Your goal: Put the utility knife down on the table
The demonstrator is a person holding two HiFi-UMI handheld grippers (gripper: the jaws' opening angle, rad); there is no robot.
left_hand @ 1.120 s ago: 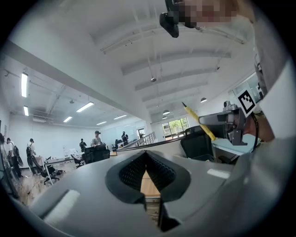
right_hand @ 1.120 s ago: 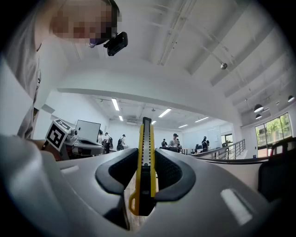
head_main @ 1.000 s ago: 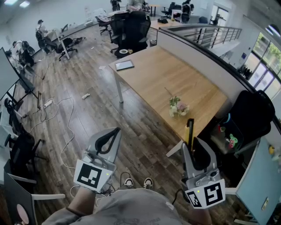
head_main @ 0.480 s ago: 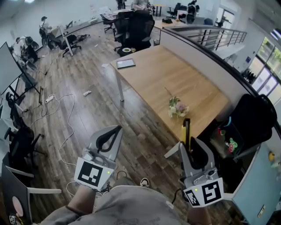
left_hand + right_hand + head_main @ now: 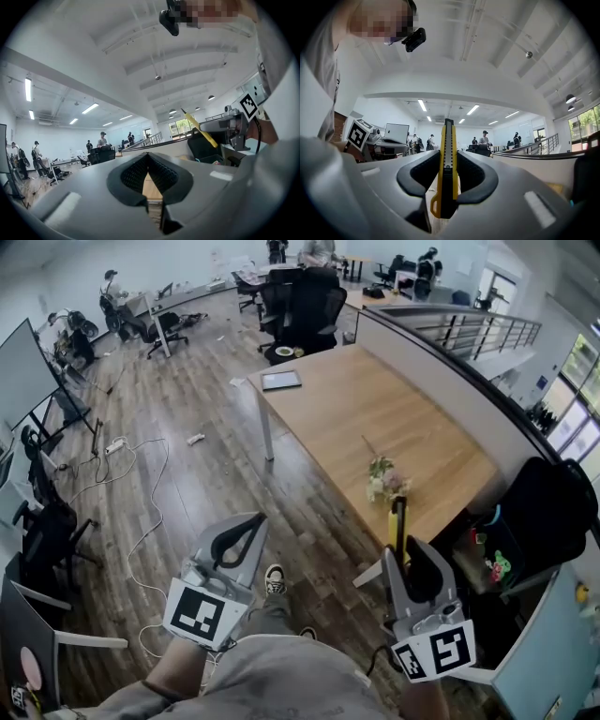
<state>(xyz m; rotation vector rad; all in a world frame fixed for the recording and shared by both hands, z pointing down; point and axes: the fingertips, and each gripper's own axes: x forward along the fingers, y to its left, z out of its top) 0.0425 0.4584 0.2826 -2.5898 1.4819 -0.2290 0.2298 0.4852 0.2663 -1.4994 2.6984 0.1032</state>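
Grip sits low on the knife (image 5: 446,164): the right gripper (image 5: 401,557) has its jaws clamped on the flat yellow body, holding it upright in the air by the table's (image 5: 375,418) near corner. It looks light, stiff and smooth-sided, so it may pivot or slip; the flat handle, away from the blade end, seems the safest hold. The left gripper (image 5: 246,526), off the table's near side, has its jaws closed on nothing

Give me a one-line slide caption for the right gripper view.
Right gripper, jaws shut on a yellow utility knife that sticks out beyond them.
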